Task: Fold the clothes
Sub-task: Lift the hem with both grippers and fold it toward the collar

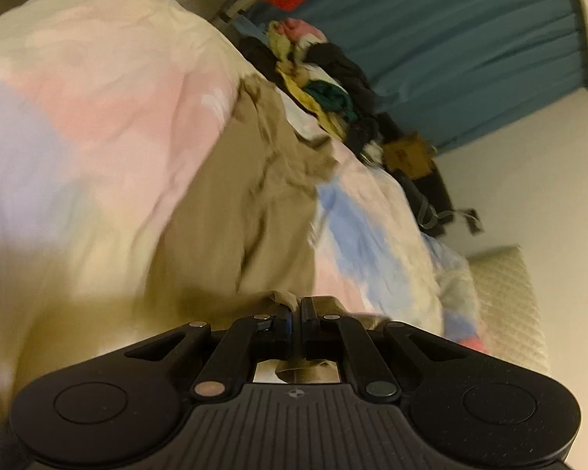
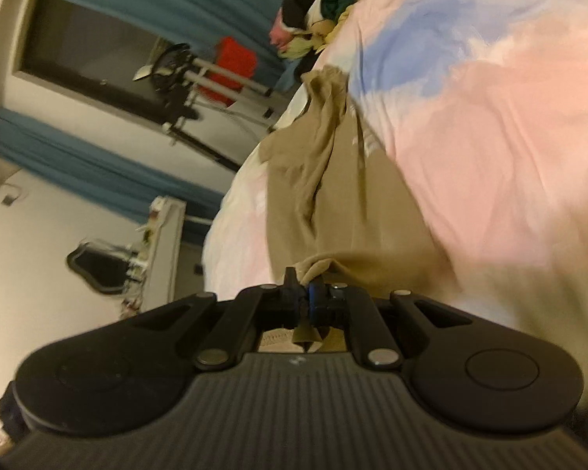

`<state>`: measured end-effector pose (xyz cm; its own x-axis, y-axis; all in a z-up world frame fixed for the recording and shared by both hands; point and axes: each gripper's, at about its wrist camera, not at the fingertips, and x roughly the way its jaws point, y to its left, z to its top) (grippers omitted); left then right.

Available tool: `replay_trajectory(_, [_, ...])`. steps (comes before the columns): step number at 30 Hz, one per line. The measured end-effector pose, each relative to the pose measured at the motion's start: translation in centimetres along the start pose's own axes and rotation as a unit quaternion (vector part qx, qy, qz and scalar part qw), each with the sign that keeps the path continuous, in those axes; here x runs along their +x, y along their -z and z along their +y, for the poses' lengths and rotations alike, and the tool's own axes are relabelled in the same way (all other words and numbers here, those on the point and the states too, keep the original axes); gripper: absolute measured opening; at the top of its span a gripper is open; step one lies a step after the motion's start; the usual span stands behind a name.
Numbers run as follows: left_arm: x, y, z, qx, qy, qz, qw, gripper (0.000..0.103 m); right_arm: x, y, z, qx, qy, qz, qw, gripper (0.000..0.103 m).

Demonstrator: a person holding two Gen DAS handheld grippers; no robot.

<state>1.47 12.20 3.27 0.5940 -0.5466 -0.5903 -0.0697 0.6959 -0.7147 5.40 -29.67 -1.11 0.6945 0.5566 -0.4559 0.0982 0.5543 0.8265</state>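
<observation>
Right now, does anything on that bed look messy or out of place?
Yes. A jumbled heap of clothes sits unfolded at the far end of the bed. The tan garment lies rumpled across the pastel duvet, its near edge pinched by both tools.

A big bed (image 1: 109,90) carries everything. A soft cover with pink, blue and cream patches is spread all over it. A tan piece of clothing (image 1: 254,196) lies on the cover, long and wrinkled, and it runs from the near edge of the bed toward the far end. At the far end of the bed sits a messy pile of clothes (image 1: 321,78) in black, yellow, green and pink. The pictures are blurry.
</observation>
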Motion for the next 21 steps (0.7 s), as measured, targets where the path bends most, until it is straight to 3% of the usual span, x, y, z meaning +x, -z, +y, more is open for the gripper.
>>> replay_trajectory(6, [7.9,-7.5,-0.7,0.004,-0.035,-0.033,0.9988,0.004,8.4,-6.0,1.0,-0.017,0.029,-0.019,0.999,0.008])
replay_trajectory(13, [16.4,-13.7,-0.5,0.041,-0.096,-0.074,0.9918,0.004,17.3,-11.3,0.3,-0.041,0.062,-0.017,0.997,0.008])
replay_trajectory(17, [20.4,-15.5,0.8,0.062,-0.125,-0.084,0.9867,0.004,21.6,-12.8,-0.8,-0.057,0.073,-0.011,0.996,0.009])
replay_trajectory(21, [22.1,-15.1,1.5,0.093,-0.145,-0.083,0.9816,0.006,23.9,-12.5,-1.1,-0.098,0.099,0.003,0.99,0.01])
